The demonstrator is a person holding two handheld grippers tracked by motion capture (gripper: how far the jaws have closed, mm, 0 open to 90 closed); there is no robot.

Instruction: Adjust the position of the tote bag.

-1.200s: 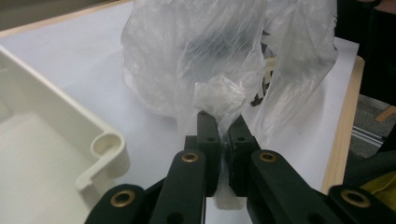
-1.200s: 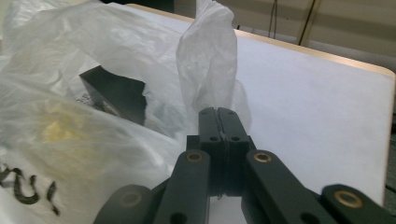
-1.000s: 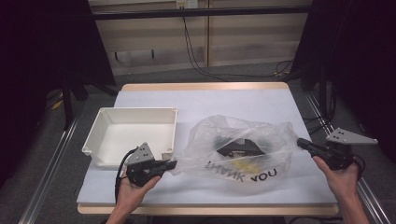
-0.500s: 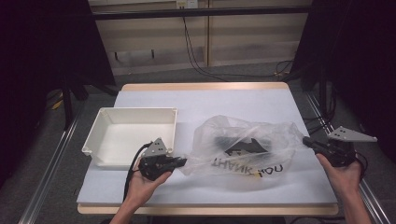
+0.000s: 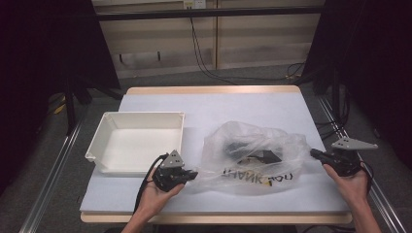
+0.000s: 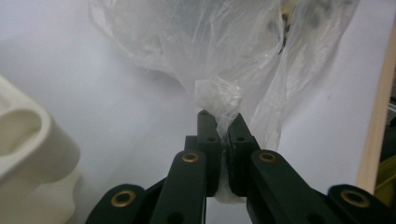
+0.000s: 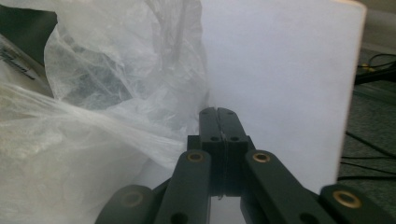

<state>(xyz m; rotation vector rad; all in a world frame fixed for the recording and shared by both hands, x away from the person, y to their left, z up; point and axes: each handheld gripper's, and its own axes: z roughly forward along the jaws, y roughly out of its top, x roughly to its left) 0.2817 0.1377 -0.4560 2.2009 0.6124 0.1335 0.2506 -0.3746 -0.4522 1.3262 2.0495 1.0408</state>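
A clear plastic bag (image 5: pixel 255 158) with dark printed lettering lies crumpled on the white table (image 5: pixel 218 107), just to the right of a white tray (image 5: pixel 138 141) as seen in the high view. Something dark sits inside the bag (image 6: pixel 224 51), but through the wrinkled film it is hard to say what it is.

The left gripper (image 5: pixel 192 174) sits at the bag's left edge, near the front right corner of the tray and apart from it. In the left gripper view its jaws are pressed together on a bunched fold of the bag's film, which pokes out above the tips (image 6: pixel 219 119) and runs down between the pads. The rounded corner of the tray (image 6: pixel 32 140) shows at the left of that view.

The right gripper (image 5: pixel 315 153) is at the bag's right edge, on the side far from the tray. In the right gripper view its jaws (image 7: pixel 217 112) are closed tight with no gap between them. The bag (image 7: pixel 93 93) billows just to the left of them, and its film seems to reach the jaw line; a thin edge of it appears to be caught there, though the view is too dim to be certain.

Both hands rest low at the table's near side, the left hand (image 5: pixel 158 194) under its gripper, the right hand (image 5: pixel 352 182) behind its own.
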